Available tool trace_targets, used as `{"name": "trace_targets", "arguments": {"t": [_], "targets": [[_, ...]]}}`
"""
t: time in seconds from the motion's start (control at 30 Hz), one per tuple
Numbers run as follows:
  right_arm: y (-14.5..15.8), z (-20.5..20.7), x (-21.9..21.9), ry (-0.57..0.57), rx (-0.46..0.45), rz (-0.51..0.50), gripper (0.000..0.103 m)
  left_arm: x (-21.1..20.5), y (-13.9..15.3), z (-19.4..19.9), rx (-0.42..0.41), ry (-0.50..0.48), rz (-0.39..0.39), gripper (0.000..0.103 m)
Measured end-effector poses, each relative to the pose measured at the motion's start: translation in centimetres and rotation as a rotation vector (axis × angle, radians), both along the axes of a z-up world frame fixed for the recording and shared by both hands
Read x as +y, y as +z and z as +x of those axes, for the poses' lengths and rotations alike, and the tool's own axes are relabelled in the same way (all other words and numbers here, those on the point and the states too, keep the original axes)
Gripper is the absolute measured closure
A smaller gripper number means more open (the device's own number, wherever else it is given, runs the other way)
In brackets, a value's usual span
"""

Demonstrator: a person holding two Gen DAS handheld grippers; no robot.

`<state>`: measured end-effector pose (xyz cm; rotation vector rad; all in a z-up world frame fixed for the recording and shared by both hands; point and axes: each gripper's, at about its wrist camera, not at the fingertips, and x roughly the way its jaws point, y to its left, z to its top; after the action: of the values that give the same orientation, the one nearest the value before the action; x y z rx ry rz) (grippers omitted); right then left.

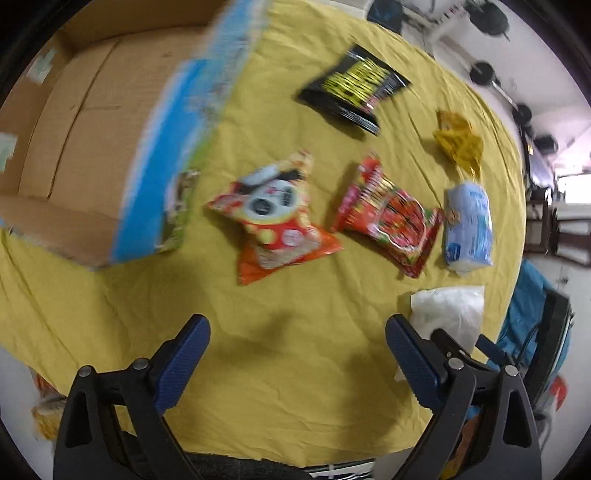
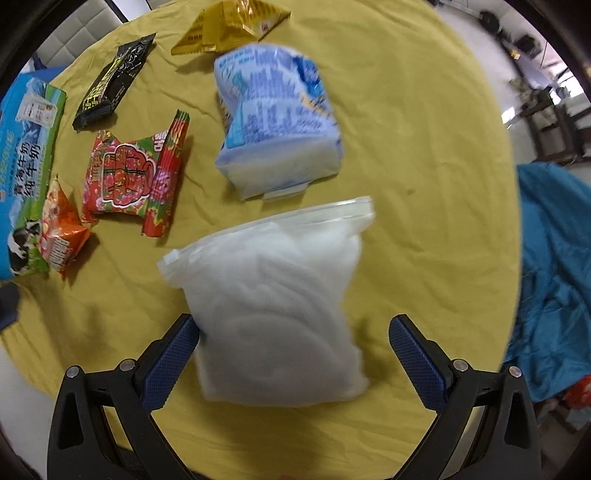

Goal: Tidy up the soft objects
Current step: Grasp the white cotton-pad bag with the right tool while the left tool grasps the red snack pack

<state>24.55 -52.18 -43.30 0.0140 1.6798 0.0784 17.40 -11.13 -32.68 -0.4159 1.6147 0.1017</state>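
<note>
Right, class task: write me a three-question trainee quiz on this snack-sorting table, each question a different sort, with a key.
1. True or false: the right gripper is shut on the white zip bag.
2. Multiple choice: what lies directly beyond the zip bag in the right wrist view? A) black snack packet B) blue-and-white tissue pack C) gold snack packet
3. Fill in: the packets lie on a ____ cloth, beside an open cardboard box.

Key: 1 false, its jaws stand open either side of the bag. 2 B. 3 yellow.
</note>
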Motion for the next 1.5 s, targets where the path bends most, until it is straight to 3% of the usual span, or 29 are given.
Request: {"name": "trace_targets", "arguments": {"t": [0.1, 0.13, 0.17, 0.33, 0.43, 0.53, 0.6, 0.67, 0.87, 0.9, 0.93, 0.97, 1.07, 1.17, 1.3, 1.4, 1.5], "targets": [[-1.5, 0.0, 0.4, 0.03, 0.022, 0.008, 0.005, -2.4, -0.2, 1.0, -0.004, -0.06, 0.03, 0.006], [-2.2, 0.0, 0.6, 0.047, 0.034, 0.002, 0.017, -2.6, -0.5, 1.4, -0.004, -0.061, 0.03, 0.006], [-3.1, -0.1, 0.7, 0.054, 0.054, 0.012, 0.02, -3.0, -0.6, 1.8, 0.001, -0.063, 0.016, 0.006], [-3.6, -0.2, -1.5, -0.028, 0.073, 0.038, 0.03, -5.1, -1.1, 4.2, 0.027, -0.131, 0.036, 0.006], [-3.6, 0.4, -4.4, -0.093, 0.046, 0.003, 0.031, -5.2, -1.8, 5.8, 0.077, -0.059, -0.056, 0.006], [-4.0, 1.1, -8.0, -0.178, 0.051, 0.006, 0.031, -5.0, -3.8, 8.1, 0.145, 0.081, -0.145, 0.006], [-4.4, 1.4, -9.7, -0.209, 0.05, 0.001, 0.03, -4.8, -5.1, 9.3, 0.186, 0.163, -0.184, 0.013], [-4.7, 1.4, -10.9, -0.23, 0.041, -0.014, 0.03, -4.7, -6.7, 10.7, 0.228, 0.23, -0.199, 0.016], [-5.5, 1.2, -12.7, -0.249, 0.051, -0.01, 0.03, -5.0, -10.1, 13.0, 0.304, 0.27, -0.152, 0.017], [-5.0, 1.9, -12.9, -0.248, 0.058, -0.011, 0.03, -5.0, -10.7, 13.3, 0.311, 0.276, -0.155, 0.024], [-5.0, 2.2, -12.6, -0.245, 0.066, -0.011, 0.03, -5.1, -11.1, 13.3, 0.309, 0.279, -0.149, 0.043], [-5.4, 1.9, -12.8, -0.241, 0.072, -0.012, 0.03, -5.2, -11.1, 13.4, 0.302, 0.267, -0.141, 0.046], [-4.8, 2.5, -12.5, -0.223, 0.097, -0.01, 0.03, -6.0, -11.1, 13.5, 0.267, 0.136, -0.091, 0.051], [-5.0, 2.3, -12.2, -0.19, 0.119, -0.011, 0.03, -8.2, -10.4, 12.9, 0.21, -0.065, -0.022, 0.054], [-5.6, 1.4, -12.1, -0.13, 0.156, -0.009, 0.03, -11.8, -9.5, 10.4, 0.136, -0.437, 0.12, 0.058], [-6.0, 0.4, -11.4, -0.083, 0.164, -0.027, 0.03, -12.8, -9.7, 8.4, 0.131, -0.568, 0.156, 0.056], [-6.4, -0.3, -11.4, -0.072, 0.154, -0.046, 0.026, -12.5, -10.4, 7.8, 0.131, -0.575, 0.163, 0.054]]}}
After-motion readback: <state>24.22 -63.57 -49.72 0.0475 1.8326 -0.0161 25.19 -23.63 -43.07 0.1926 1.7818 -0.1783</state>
